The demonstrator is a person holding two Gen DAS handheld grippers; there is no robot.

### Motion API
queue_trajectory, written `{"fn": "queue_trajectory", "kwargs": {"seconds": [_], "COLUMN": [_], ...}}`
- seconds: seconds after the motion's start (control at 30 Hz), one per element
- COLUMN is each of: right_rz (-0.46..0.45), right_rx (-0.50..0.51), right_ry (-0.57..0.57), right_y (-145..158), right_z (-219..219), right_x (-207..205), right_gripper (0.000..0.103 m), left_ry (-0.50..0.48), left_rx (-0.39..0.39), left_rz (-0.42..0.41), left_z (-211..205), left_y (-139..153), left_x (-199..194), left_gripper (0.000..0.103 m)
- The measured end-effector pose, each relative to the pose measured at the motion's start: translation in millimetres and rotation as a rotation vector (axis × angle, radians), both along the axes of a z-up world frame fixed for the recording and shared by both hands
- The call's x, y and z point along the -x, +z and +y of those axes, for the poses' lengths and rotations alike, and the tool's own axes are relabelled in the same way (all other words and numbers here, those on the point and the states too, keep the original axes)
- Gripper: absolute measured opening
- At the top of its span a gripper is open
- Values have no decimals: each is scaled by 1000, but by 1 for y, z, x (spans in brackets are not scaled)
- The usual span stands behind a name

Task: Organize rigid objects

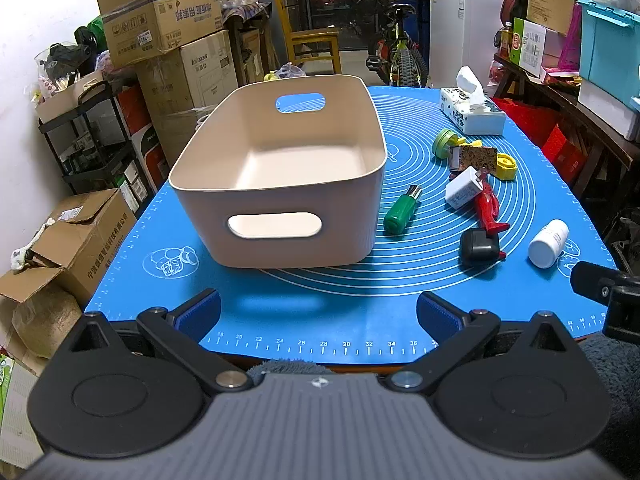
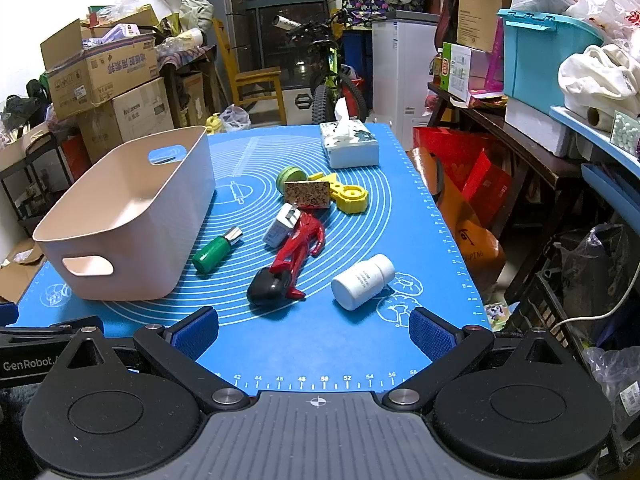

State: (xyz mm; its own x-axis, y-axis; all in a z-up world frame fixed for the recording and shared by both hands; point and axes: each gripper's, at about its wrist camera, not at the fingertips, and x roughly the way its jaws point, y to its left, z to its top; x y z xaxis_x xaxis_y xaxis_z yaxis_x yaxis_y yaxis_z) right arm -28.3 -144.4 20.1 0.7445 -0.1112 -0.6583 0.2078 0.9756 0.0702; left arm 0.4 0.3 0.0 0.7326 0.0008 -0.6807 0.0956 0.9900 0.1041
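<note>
Blue silicone mat (image 1: 320, 320) over my table, empty beige plastic bin (image 1: 280, 184) left, small items scattered right, my left claw (image 1: 319, 312) and right claw (image 2: 314, 330) both wide, holding nothing.

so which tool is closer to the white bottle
Right. The right tool sits just short of the white bottle, which lies ahead. The left tool faces the bin, the bottle far to its right.

Both wrist views are bright and evenly lit from overhead indoor light; the window (image 2: 280, 32) behind is dark. The mat (image 1: 320, 320) shows a soft sheen near its near edge and the bin (image 1: 280, 184) casts a faint shadow there. Focus is sharp at the centre. Fisheye distortion bends the mat's edges, and the corners vignette to black.
</note>
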Motion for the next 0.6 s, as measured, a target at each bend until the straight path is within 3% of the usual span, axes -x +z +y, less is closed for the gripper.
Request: {"fn": "queue_trajectory", "kwargs": {"seconds": [0.6], "right_rz": [-2], "right_rx": [-1], "right_ry": [0], "right_y": [-3], "right_z": [-1], "right_x": [0], "right_gripper": [101], "left_ry": [-2], "left_rx": [-2], "left_rz": [-1], "left_z": [0], "left_y": [0], "left_x": [0], "left_gripper": [103]}}
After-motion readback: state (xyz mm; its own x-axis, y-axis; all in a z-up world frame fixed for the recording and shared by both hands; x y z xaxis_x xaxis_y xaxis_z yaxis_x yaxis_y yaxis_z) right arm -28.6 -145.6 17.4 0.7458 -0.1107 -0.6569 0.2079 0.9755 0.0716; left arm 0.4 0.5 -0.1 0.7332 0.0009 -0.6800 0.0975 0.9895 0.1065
